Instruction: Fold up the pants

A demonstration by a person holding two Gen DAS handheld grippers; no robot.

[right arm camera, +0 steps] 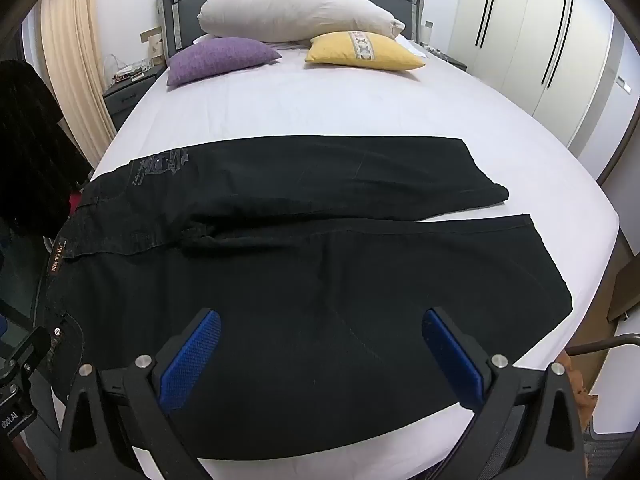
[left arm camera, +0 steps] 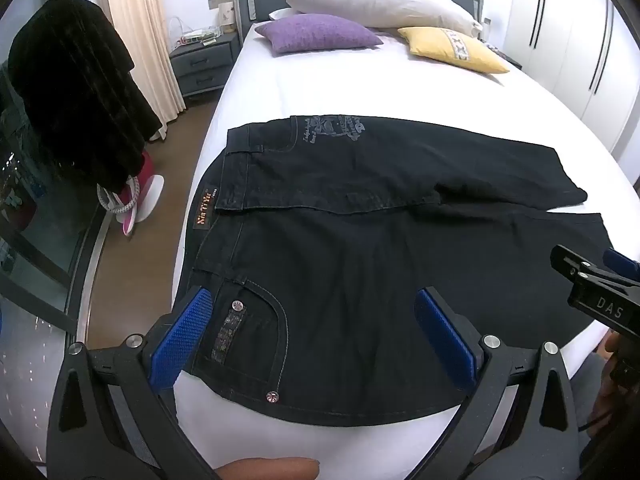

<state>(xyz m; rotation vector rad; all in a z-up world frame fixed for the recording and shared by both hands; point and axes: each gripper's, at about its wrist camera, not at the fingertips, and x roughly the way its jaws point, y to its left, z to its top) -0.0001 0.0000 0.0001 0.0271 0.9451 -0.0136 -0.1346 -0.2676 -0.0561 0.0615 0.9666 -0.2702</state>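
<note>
The black denim pants (right arm camera: 304,264) are laid flat across the white-sheeted bed (right arm camera: 320,108), waistband to the left, legs slightly parted, so that edges are exposed for folding. The left gripper (left arm camera: 316,332) and right gripper (right arm camera: 320,356) are held spread wide above the near edge, grasping nothing.

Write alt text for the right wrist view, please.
Black pants lie spread flat across a white bed, waistband at left, legs running right. The open right gripper hovers over the near leg; pillows sit by the headboard.
</note>
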